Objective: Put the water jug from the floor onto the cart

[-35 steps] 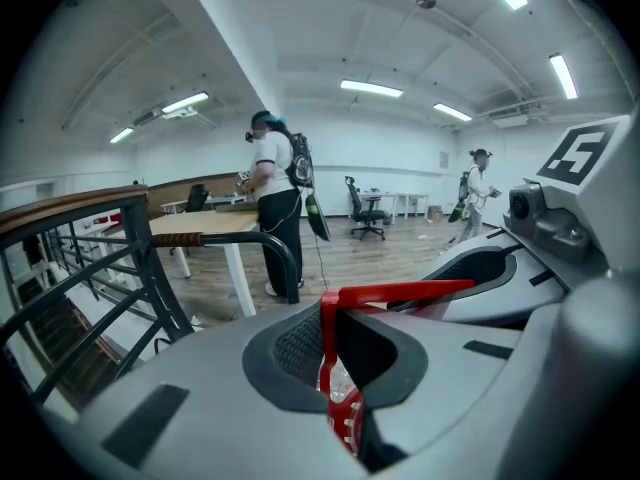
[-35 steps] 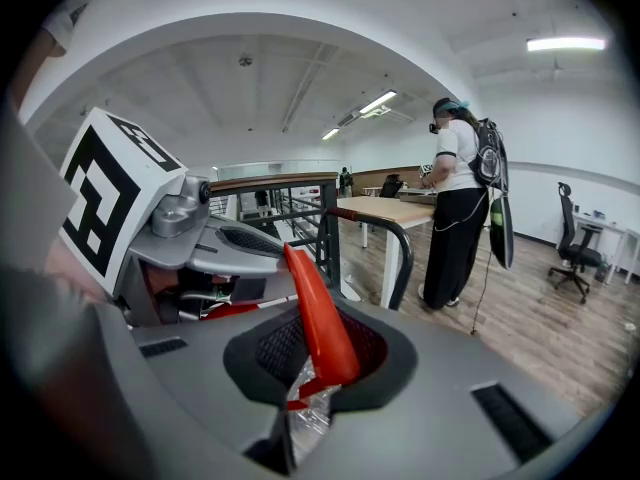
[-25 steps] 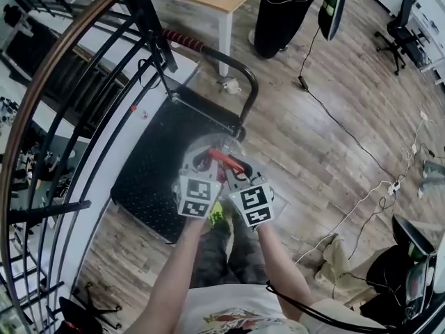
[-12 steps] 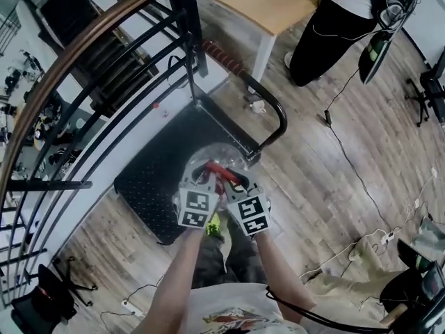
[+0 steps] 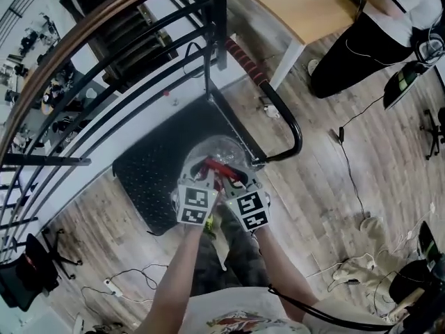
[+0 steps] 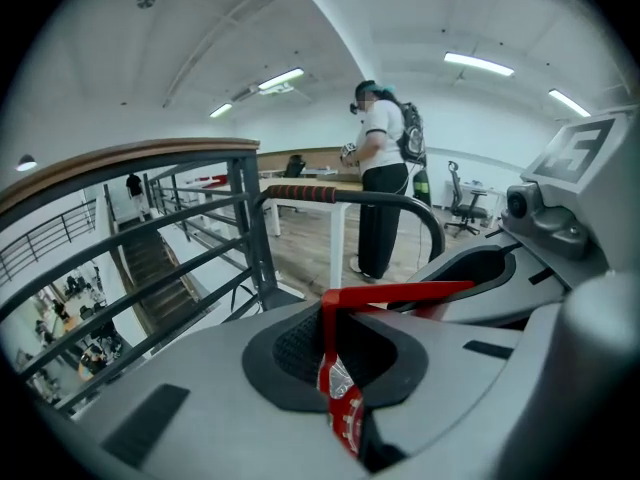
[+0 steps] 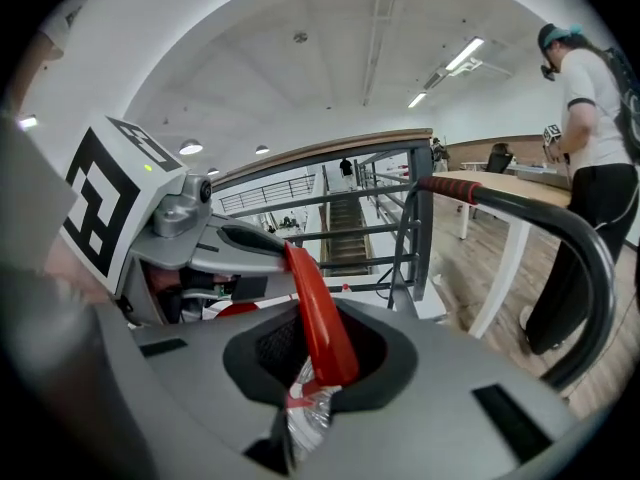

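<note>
While your left tongs (image 6: 338, 368) and right tongs (image 7: 305, 368) are both clenching its red handle (image 5: 222, 167), the one sound hold, you're hanging the surely heavy, sloshing water jug (image 5: 221, 148) over the cart (image 5: 149, 176).

Wood-plank floor (image 5: 320, 179), black flatbed cart (image 5: 149, 167) standing on it centre-left, white power strip (image 5: 111, 287) lower left, crumpled beige cloth (image 5: 361, 266) lower right.

No legible text or numbers, square markers (image 5: 195, 205) show patterns only, red label (image 6: 340, 408) print unreadable
</note>
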The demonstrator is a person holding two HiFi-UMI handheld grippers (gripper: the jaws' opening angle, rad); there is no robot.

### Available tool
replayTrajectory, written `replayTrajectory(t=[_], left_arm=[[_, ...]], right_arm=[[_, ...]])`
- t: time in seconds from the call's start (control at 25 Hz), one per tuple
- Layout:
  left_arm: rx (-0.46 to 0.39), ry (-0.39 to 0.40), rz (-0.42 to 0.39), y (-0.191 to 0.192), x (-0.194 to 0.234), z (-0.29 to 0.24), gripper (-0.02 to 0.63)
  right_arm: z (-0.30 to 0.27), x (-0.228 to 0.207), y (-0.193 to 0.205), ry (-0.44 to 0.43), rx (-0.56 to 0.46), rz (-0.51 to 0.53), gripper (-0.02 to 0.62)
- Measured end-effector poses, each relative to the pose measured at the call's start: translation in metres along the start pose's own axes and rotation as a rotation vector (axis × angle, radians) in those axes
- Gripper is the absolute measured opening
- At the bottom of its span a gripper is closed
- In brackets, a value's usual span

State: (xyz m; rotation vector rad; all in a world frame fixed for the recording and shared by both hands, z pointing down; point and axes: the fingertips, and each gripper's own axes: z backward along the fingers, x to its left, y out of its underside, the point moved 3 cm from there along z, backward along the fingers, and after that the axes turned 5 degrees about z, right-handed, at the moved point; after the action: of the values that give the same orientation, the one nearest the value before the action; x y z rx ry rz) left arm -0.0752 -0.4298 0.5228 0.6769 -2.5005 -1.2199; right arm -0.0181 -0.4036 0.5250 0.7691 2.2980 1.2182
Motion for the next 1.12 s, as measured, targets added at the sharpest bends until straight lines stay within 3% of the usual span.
replayTrajectory(t=[0.44,1.12], left_arm=[[0.012,-0.044,0.046,0.007,0.021,-0.040,0.015],[0.064,-0.010,0.043,0.023,0.033,-0.079,0.015]], right_arm=[[-0.039,-0.026,0.011,-0.048,0.033,0.011,0.046],[-0.071,-0.044,0.031,-0.037,0.059,-0.042,0.046]])
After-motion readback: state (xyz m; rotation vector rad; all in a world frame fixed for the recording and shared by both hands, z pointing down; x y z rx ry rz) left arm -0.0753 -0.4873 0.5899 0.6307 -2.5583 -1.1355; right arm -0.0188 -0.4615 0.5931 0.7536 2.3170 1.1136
